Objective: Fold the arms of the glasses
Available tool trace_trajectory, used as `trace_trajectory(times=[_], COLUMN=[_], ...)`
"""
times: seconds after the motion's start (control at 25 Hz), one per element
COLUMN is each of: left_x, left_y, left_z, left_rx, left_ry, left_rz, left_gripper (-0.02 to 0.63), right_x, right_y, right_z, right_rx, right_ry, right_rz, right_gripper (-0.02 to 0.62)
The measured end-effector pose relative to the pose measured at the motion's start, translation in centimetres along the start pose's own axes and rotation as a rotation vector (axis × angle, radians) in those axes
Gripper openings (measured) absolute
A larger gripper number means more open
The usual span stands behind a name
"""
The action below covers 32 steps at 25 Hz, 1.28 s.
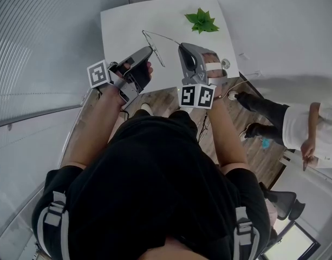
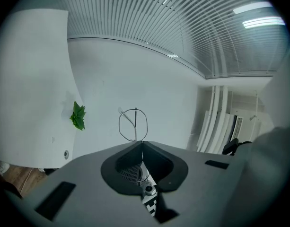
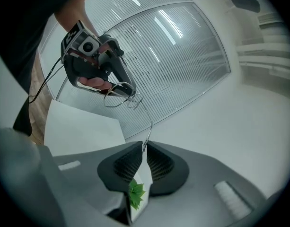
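The thin metal wire-rimmed glasses (image 1: 157, 56) hang in the air above the near edge of the white rectangular tabletop (image 1: 122, 26), stretched between the two tools. The left tool (image 1: 151, 50) sits at 9 o'clock of them. In the left gripper view its jaws are pressed together on the frame (image 2: 136, 125), and one round lens rim stands up just past the tips of the left tool (image 2: 141, 143).

The right tool (image 1: 183, 46) is at 3 o'clock of the glasses. In the right gripper view the jaws of the right tool (image 3: 145, 146) stand narrow, pinched on the tip of one long curved arm (image 3: 152, 123). The arm runs up and away from there to the frame held in the left tool (image 3: 130, 91).

A small green leafy artificial plant (image 1: 201, 20) lies on the tabletop at 1 o'clock of the glasses, well apart from them. Wooden floor (image 1: 155, 99) shows below the tabletop's near edge.
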<state>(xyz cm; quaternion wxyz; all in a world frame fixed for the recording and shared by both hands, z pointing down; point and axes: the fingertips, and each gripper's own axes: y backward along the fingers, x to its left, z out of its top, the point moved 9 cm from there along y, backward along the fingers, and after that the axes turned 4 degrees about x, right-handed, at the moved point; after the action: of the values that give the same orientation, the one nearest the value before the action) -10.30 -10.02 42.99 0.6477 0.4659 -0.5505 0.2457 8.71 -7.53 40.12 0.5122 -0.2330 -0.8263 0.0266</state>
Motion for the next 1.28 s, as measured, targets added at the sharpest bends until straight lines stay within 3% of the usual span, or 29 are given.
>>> trace_trajectory(times=[1.28], left_x=[-0.5], left_y=[0.0], left_z=[0.8], left_rx=[-0.022], left_ry=[-0.005], left_rz=[-0.009], left_gripper=[0.012], right_x=[3.3], right_y=[1.8], right_z=[3.6], right_rx=[-0.102], right_ry=[-0.022], right_rz=[0.077], right_gripper=[0.044])
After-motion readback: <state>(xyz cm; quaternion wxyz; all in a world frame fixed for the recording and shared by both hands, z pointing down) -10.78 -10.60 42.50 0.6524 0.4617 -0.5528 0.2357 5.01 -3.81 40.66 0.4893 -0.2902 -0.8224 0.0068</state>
